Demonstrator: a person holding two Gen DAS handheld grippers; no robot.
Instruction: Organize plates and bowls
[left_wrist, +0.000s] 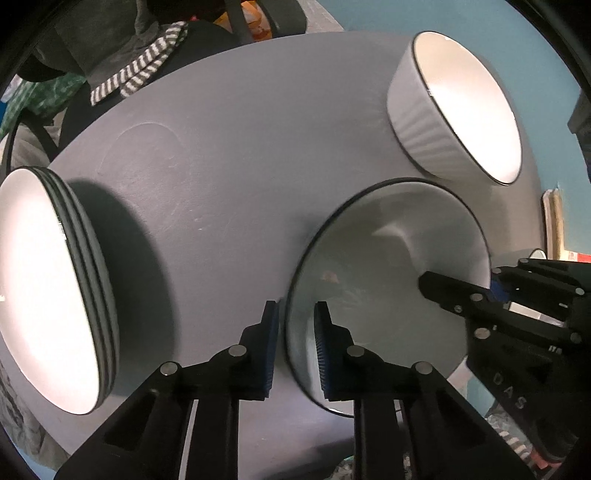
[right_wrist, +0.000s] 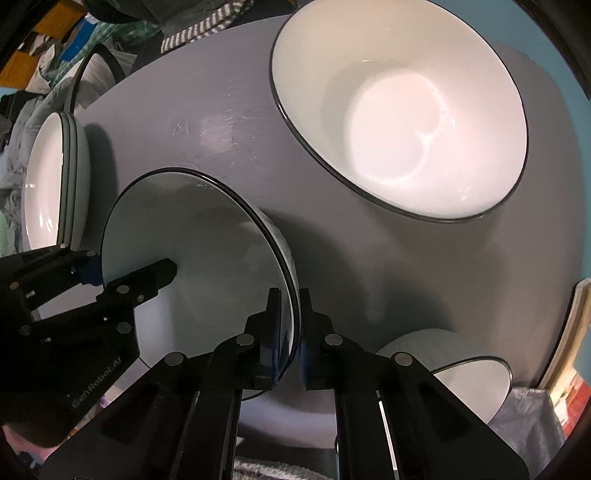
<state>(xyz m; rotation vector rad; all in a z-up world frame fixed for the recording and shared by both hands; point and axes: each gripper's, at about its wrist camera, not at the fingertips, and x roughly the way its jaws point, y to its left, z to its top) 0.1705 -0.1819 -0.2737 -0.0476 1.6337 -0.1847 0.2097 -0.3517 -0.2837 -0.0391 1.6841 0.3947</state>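
A white bowl with a dark rim (left_wrist: 388, 266) (right_wrist: 207, 258) sits tilted on the grey round table (left_wrist: 229, 155). My left gripper (left_wrist: 295, 332) straddles its near rim, one blue pad outside and one inside, shut on the wall. In the right wrist view the left gripper (right_wrist: 129, 271) clamps the bowl's left edge. My right gripper (right_wrist: 290, 328) is shut on the opposite rim, and it appears in the left wrist view at the bowl's right edge (left_wrist: 493, 286). A stack of white plates (left_wrist: 48, 295) (right_wrist: 55, 177) lies at the table's left side.
A larger white ribbed bowl (left_wrist: 461, 107) (right_wrist: 406, 110) stands at the far right of the table. Another small white bowl (right_wrist: 469, 384) sits near the table's edge, right of my right gripper. A striped cloth (left_wrist: 140, 70) and clutter lie beyond the far edge.
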